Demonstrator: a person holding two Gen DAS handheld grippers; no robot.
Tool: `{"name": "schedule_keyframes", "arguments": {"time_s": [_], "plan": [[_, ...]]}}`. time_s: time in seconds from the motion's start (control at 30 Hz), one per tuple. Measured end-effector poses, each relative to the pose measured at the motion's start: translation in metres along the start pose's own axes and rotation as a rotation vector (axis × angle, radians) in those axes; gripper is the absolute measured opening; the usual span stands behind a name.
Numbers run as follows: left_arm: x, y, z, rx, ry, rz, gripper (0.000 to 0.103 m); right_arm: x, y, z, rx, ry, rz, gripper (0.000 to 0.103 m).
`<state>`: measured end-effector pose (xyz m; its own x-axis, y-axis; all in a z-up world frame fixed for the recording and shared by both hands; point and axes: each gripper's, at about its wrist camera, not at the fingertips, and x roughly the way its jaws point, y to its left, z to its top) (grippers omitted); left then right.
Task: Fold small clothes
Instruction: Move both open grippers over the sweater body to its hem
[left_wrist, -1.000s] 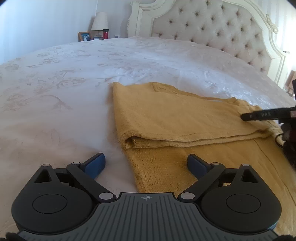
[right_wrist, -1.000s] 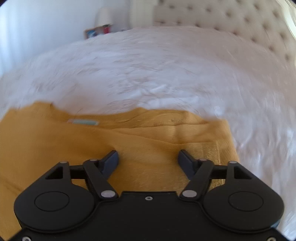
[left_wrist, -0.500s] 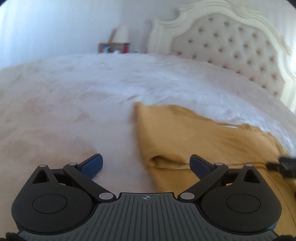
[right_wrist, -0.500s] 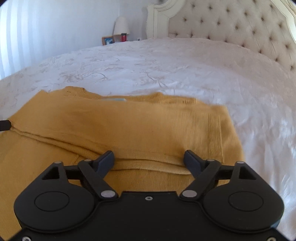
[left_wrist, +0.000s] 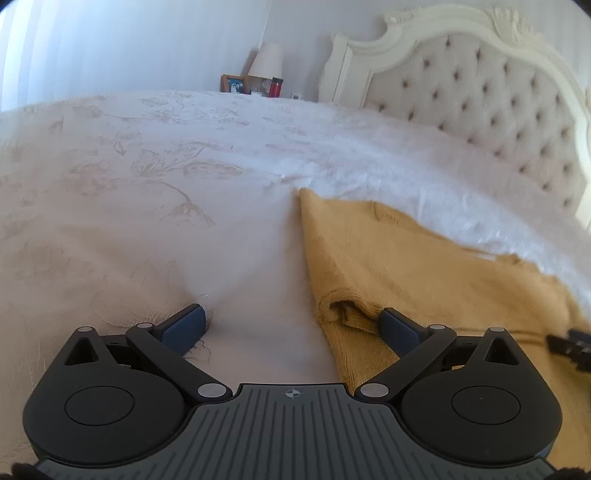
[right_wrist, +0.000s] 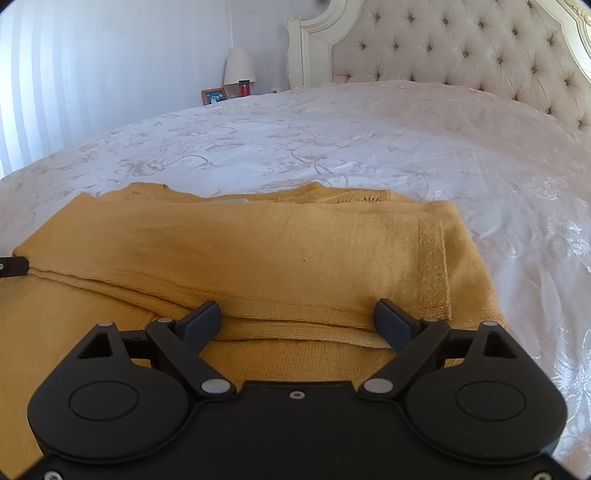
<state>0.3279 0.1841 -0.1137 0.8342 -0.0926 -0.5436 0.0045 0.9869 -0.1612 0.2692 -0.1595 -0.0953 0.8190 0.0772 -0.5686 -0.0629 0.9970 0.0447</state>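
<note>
Fingers (left_wrist: 184, 326) of the left gripper (left_wrist: 291, 325) stand wide apart, holding nothing. Its left finger presses down on the white floral bedspread (left_wrist: 147, 192); its right finger rests against the folded corner of the mustard-yellow knit sweater (left_wrist: 406, 266), at the garment's left edge. The gap between the two is mostly bare bedspread.

The sweater lies flat on the bed, partly folded, with a sleeve laid across the body. In the right wrist view the sleeve (right_wrist: 258, 258) runs left to right, ending in a ribbed cuff (right_wrist: 434, 273) near the garment's right edge. The neckline, with a pale label, lies at the far side.

The right gripper (right_wrist: 295, 317) sits low over the sweater (right_wrist: 110, 240) near its right end, fingers (right_wrist: 393, 325) spread wide and clamped on nothing. Both fingertips lie at the sleeve's near edge; whether they press into the cloth cannot be told.

Beyond the bed stand a tufted cream headboard (right_wrist: 461, 48), a lamp (right_wrist: 239, 66), a picture frame (right_wrist: 214, 96) and a red cup (right_wrist: 244, 88).
</note>
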Motion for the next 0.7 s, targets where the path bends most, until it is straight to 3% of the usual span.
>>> {"name": "schedule_keyframes", "arguments": {"time_s": [0.2, 0.27, 0.37, 0.43, 0.57, 0.7], "plan": [[0.006, -0.014, 0.001, 0.093, 0.037, 0.068, 0.103, 0.0, 0.0, 0.001, -0.002, 0.01, -0.004, 0.093], [0.007, -0.017, 0.002, 0.113, 0.053, 0.077, 0.103, 0.001, 0.0, 0.004, -0.006, 0.033, 0.009, 0.103], [0.002, -0.025, 0.009, 0.195, 0.143, 0.11, 0.103, -0.006, 0.002, 0.009, -0.03, 0.099, 0.0, 0.102], [-0.014, -0.029, 0.014, 0.187, 0.179, 0.133, 0.102, -0.021, 0.001, 0.006, -0.007, 0.132, -0.009, 0.102], [-0.066, -0.036, 0.007, 0.134, 0.164, 0.02, 0.102, -0.054, -0.005, -0.013, 0.043, 0.175, 0.011, 0.102], [-0.1, -0.059, -0.022, 0.241, 0.23, -0.044, 0.102, -0.088, -0.004, -0.034, 0.004, 0.233, 0.047, 0.102]]}}
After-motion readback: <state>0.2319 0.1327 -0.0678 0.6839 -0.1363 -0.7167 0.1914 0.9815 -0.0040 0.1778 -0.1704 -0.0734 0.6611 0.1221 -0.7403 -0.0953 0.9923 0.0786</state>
